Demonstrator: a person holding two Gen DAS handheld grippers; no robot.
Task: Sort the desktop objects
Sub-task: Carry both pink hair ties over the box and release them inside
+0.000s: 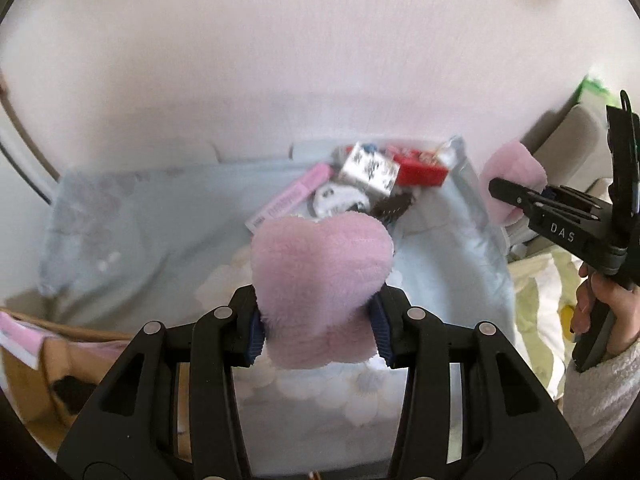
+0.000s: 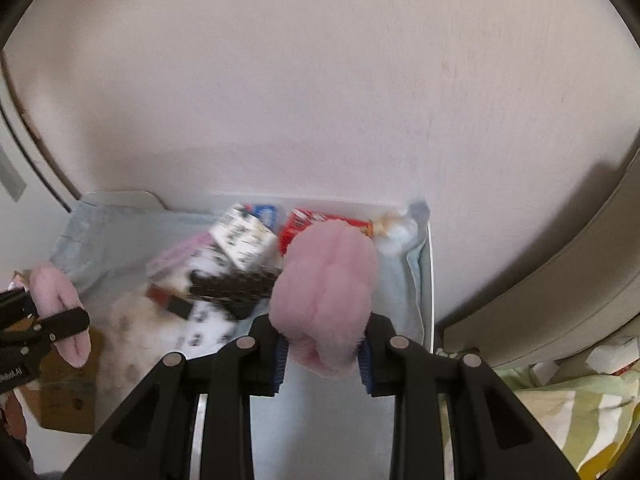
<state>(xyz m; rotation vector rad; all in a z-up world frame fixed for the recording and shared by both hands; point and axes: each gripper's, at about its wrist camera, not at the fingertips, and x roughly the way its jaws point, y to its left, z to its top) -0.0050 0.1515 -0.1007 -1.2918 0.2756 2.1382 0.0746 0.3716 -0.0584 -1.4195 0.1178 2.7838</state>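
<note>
My left gripper (image 1: 318, 328) is shut on a pink fluffy heart-shaped plush (image 1: 320, 272), held up above the light blue cloth (image 1: 160, 220). My right gripper (image 2: 323, 350) is shut on a second pink plush (image 2: 326, 292), also lifted. Each gripper shows in the other's view: the right gripper (image 1: 508, 200) with its plush (image 1: 514, 176) at the right edge, the left gripper (image 2: 64, 320) with its plush (image 2: 60, 300) at the left edge. Behind them lies a blurred pile: a pink box (image 1: 292, 200), a silver patterned box (image 1: 370, 172), a red box (image 1: 420, 170) and a black toothed item (image 1: 394, 206).
A pale wall rises right behind the pile. A cardboard box (image 1: 60, 360) stands at the lower left. A yellow-green patterned fabric (image 2: 560, 412) lies to the right beside a beige cushion edge (image 2: 560, 280). A person's hand (image 1: 600, 304) holds the right gripper's handle.
</note>
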